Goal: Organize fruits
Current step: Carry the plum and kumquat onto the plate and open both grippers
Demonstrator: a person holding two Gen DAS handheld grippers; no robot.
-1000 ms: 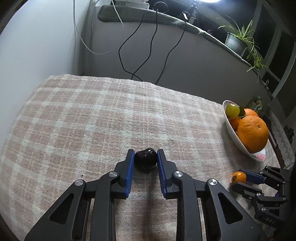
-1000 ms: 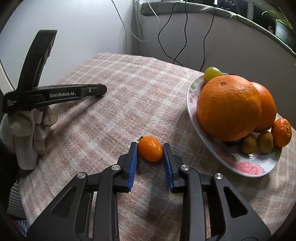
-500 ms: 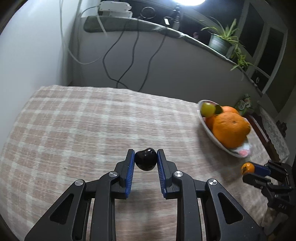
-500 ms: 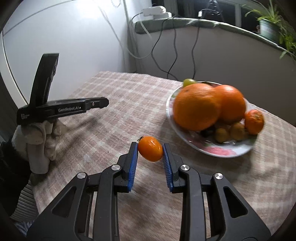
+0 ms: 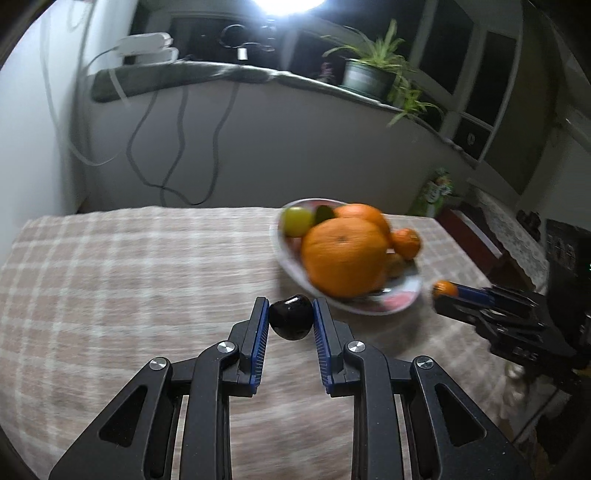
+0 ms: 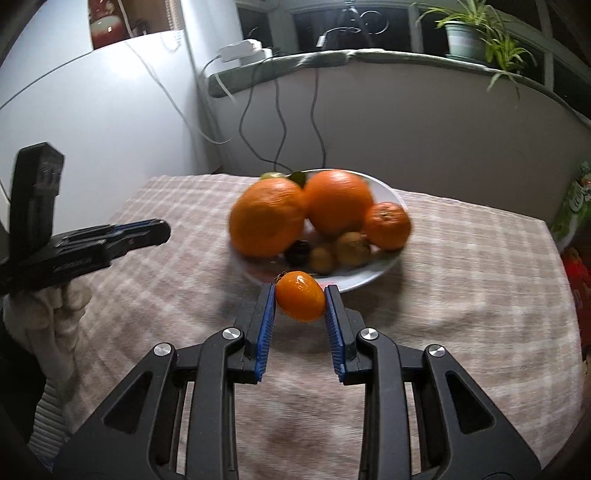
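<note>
Left gripper (image 5: pixel 291 319): clenched on a dark glossy fruit (image 5: pixel 290 317), small and rounded, pinched between the blue pads near their tips and held clear of the cloth.
Right gripper (image 6: pixel 300 301): clenched on a small orange fruit (image 6: pixel 300 296), oval with a stub of stem at its upper left, gripped across its width and held above the cloth, just short of the plate.
Checked tablecloth (image 6: pixel 461 280): pink and cream, rumpled in front of the plate; no other loose fruit shows on the part in view.
White plate (image 6: pixel 384 271): shallow, with a floral print; it already carries two large oranges (image 6: pixel 267 223), a mandarin (image 6: pixel 388 225), brownish kiwi-like fruits (image 6: pixel 352 248), a dark fruit (image 6: pixel 298 252) and a green one at the back.
Step in hand: by my reading, carrying both fruits to the plate; the right one looks closest to release.
Doing it well: the front lip is the only bare spot, so I would lower the orange fruit onto it beside the kiwis and let go low, since an oval fruit dropped from height is likely to roll off a shallow plate.
Left side: bring the dark fruit in from the plate's left edge, away from the other gripper, and nest it against the large orange.
Risk: nudging the piled oranges could spill the stack.
Beyond: a wall with hanging cables (image 6: pixel 280 122) and a ledge with a potted plant (image 6: pixel 469 35).
</note>
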